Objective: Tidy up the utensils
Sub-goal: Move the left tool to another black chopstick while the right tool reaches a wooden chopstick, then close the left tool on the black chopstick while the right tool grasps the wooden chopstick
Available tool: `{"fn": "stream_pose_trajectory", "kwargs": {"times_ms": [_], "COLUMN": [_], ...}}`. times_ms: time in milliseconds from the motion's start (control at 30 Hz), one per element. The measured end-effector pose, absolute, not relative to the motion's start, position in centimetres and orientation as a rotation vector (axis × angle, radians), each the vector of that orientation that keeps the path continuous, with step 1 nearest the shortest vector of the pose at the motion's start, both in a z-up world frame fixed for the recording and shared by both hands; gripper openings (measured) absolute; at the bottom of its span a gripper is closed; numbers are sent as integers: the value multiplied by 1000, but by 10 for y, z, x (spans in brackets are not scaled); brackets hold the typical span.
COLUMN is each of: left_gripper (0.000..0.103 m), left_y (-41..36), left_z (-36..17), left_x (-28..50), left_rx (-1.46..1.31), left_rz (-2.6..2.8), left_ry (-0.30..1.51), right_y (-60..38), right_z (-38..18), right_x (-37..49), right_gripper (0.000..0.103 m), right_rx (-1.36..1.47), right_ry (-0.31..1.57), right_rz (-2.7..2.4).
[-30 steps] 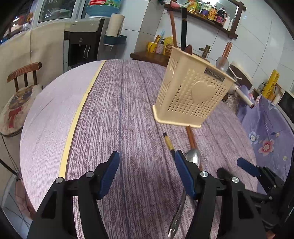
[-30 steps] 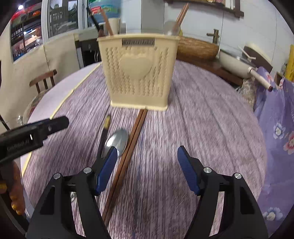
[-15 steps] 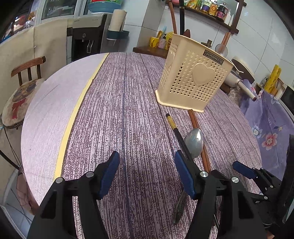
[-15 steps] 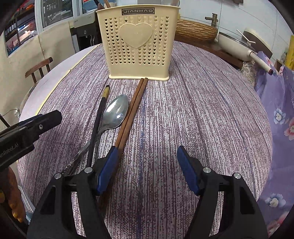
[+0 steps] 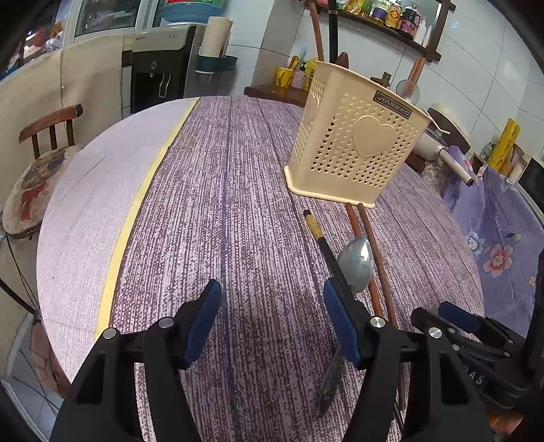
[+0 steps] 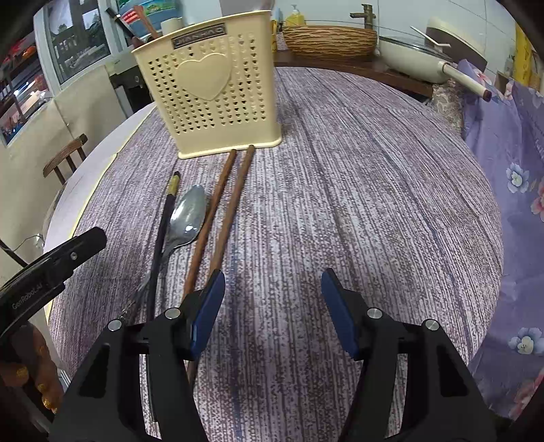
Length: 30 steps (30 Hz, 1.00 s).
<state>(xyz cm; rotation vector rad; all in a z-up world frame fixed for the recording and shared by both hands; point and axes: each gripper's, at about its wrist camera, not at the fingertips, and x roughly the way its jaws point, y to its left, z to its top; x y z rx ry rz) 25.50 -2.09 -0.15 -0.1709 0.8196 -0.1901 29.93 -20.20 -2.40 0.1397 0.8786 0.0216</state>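
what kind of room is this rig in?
Most likely a home kitchen or dining corner: a shelf of sauce bottles on a tiled wall, a lidded pan beside a tap, and a water dispenser.

Black grippers (image 6: 272, 306), blue pads (image 6: 207, 307), silver screws

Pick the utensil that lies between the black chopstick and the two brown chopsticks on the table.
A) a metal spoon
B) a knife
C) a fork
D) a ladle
A: the spoon lies bowl toward the holder, with the black chopstick on one side of it and the brown chopsticks on the other.
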Motion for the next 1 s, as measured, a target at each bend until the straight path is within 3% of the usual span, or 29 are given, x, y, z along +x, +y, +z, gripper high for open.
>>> {"fn": "stream_pose_trajectory", "kwargs": {"times_ms": [200, 300, 400, 733, 1000], "left_gripper": [62, 62, 62, 58, 44], "left_y": [-22, -22, -22, -39, -65], "left_z": [-2, -3, -4, 1, -5], "left_x": [253, 254, 256, 286, 327], "left_rx": [-167, -164, -160, -150, -117], "left_rz": [-196, -192, -193, -223, -235], "left_ry": [827, 830, 837, 870, 940], "right_y": [-176, -171, -179, -202, -208], "right_z": [-31, -33, -33, -31, -29], "right_x": [299, 297, 297, 291, 288], "right_gripper": [59, 47, 42, 42, 42], "right_rx": [85, 34, 32, 120, 124], "right_ry": [899, 900, 904, 886, 863], "right_rz": [57, 27, 3, -6, -31]}}
